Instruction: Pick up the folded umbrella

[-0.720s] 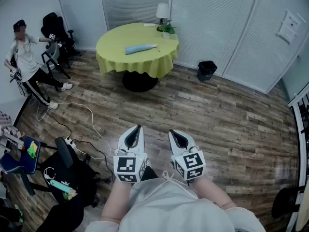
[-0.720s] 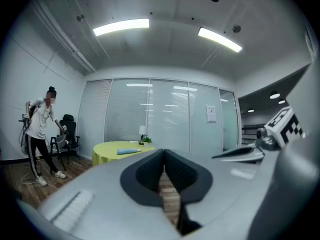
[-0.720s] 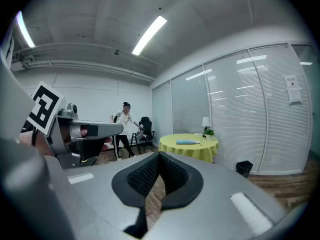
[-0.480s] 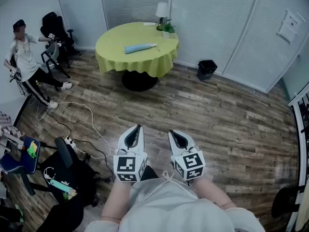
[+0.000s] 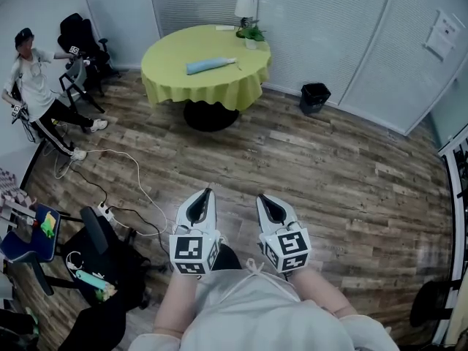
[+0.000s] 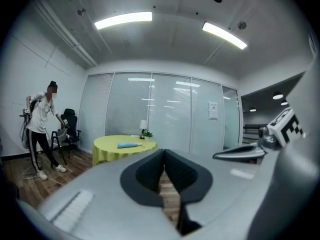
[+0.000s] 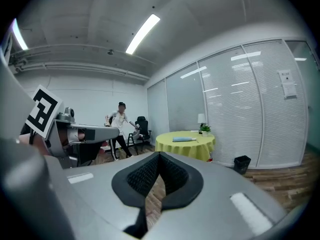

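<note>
Across wood floor (image 5: 329, 167), at 12 o'clock, folded blue umbrella (image 5: 210, 65) is laid on yellow tabletop (image 5: 219, 90), well apart. Left tongs (image 5: 209, 193) and right tongs (image 5: 260, 197) are held pressed together, empty: carry posture, approach judged pending.

Floor (image 5: 329, 167): wood-look planks, visible grain, low sheen. Tablecloth (image 5: 212, 93): yellow-green cloth, matt, hanging in soft folds. Folded umbrella (image 5: 210, 65): pale blue, reads to me as fabric; too small to confirm. Left gripper (image 5: 207, 194) and right gripper (image 5: 262, 198): smooth matt grey plastic shells. Pads (image 7: 142, 176): black, finely textured, rubbery-looking. Partition walls (image 5: 329, 35): glossy glass.
</note>
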`<state>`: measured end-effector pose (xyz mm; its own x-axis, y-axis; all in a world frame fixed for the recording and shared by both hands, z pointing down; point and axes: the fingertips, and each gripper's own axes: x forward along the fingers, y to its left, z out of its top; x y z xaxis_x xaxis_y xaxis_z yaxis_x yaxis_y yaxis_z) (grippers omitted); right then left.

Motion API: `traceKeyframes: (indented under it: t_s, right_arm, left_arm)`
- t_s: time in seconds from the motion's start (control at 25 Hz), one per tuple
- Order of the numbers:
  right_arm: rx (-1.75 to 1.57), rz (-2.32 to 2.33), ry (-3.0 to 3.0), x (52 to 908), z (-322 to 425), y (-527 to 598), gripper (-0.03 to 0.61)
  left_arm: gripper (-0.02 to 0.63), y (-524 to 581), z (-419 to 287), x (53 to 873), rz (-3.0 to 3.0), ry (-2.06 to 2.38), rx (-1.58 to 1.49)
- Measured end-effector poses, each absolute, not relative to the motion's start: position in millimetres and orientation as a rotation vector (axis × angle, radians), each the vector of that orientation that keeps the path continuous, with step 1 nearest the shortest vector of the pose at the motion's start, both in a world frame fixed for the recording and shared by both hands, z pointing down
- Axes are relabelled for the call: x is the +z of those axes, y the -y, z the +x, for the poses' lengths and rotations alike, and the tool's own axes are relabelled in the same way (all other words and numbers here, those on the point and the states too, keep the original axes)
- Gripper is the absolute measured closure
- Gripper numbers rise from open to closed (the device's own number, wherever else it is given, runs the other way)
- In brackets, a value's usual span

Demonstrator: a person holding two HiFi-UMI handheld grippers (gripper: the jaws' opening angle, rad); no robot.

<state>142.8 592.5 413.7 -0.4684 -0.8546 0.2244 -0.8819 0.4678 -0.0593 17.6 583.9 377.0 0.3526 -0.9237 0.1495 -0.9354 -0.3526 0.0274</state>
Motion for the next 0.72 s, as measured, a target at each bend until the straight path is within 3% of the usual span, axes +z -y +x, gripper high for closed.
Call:
traceKeyframes:
  t_s: [0.28, 0.72]
  right_arm:
    - [0.307, 1.527, 2.529, 435, 136, -534, 0.579]
    - [0.345, 1.590, 2.461, 427, 85, -348, 0.578]
  left_arm:
    - [0.607, -522, 3, 396, 2.463, 1.710, 0.180]
    - [0.607, -326, -50, 386, 2.486, 1.629, 0.176]
